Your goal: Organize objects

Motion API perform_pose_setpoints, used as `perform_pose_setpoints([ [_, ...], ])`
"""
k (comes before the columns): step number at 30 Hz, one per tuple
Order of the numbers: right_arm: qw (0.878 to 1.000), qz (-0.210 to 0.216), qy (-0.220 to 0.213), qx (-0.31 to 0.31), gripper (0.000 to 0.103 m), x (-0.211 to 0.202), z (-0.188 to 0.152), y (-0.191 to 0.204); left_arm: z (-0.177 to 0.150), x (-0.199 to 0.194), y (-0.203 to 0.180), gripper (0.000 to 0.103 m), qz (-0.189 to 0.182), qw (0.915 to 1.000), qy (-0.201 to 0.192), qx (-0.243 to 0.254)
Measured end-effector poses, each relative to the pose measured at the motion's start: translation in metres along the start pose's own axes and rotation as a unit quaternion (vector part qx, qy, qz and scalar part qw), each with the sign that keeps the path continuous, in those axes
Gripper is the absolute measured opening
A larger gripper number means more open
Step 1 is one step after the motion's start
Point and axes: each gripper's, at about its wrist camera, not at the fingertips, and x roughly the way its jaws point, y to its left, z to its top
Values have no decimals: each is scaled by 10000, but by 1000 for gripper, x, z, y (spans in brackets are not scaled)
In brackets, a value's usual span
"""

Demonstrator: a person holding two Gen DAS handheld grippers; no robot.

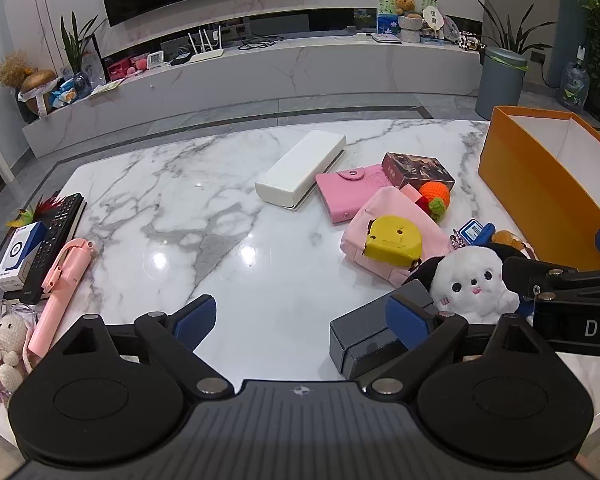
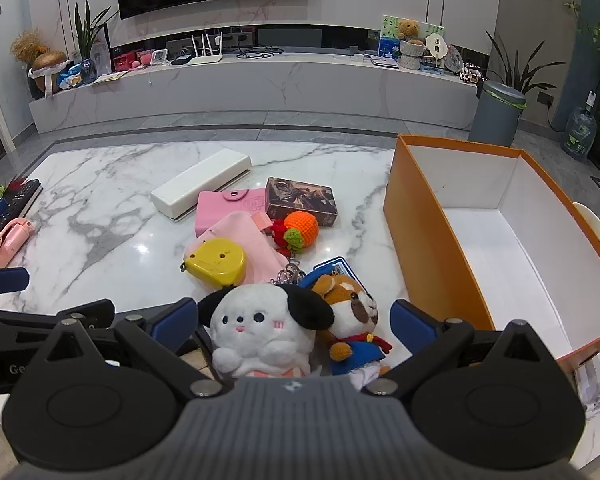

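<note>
Toys (image 2: pixel 260 328) are framed between the wide-open right gripper (image 2: pixel 294 320), nothing yet gripped; a descent and closure are called for, with the left gripper (image 1: pixel 300 320) also held open and empty.

Left gripper (image 1: pixel 300 322) fingers spread wide over the marble table (image 1: pixel 160 208) (dark box (image 1: pixel 364 340) beside one).

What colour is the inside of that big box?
White inside, orange outside; the box shows best in the right wrist view.
</note>
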Motion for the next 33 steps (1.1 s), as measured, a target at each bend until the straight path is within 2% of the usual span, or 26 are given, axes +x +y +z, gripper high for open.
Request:
perform_pose_setpoints([
  [33, 9999, -103, -62, 74, 102, 0, -1, 0, 0, 0, -2, 103, 15, 10000, -1, 65],
])
